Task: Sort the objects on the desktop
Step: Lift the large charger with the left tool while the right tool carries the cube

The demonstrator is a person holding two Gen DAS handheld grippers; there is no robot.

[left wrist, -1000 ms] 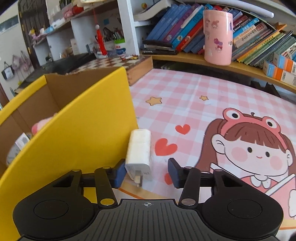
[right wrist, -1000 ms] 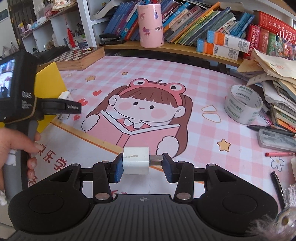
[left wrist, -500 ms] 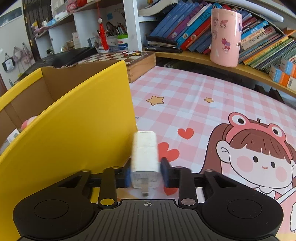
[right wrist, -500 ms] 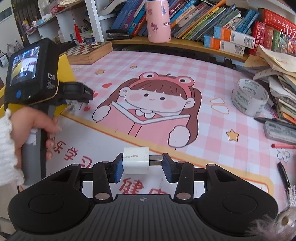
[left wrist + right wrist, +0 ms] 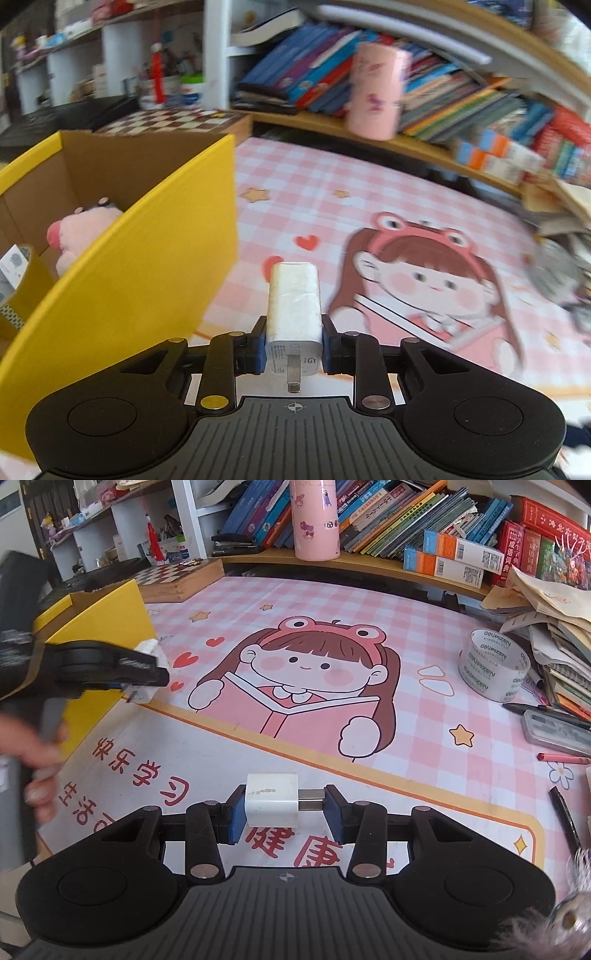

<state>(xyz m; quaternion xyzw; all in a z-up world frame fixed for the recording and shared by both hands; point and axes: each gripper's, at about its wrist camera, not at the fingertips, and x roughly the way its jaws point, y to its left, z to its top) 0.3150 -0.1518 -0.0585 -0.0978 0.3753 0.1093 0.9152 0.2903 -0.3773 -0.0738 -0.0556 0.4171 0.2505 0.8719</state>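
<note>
My left gripper (image 5: 293,350) is shut on a tall white charger plug (image 5: 294,302) and holds it above the pink mat, beside the yellow cardboard box (image 5: 122,273). The left gripper also shows in the right wrist view (image 5: 147,679), blurred, by the box (image 5: 103,616). My right gripper (image 5: 284,814) is shut on a small white square charger (image 5: 271,799), its metal plug against the right pad, above the mat's front.
Inside the box lie a pink plush toy (image 5: 85,229) and a tape roll (image 5: 18,280). A clear tape roll (image 5: 493,670), pens (image 5: 563,812), a pencil case (image 5: 557,733) and paper piles lie at right. A pink cup (image 5: 314,520) stands on the bookshelf.
My left gripper closed on the tall white charger, lifted it off the mat and rose beside the box. My right gripper kept its hold on the small charger and moved slightly.
</note>
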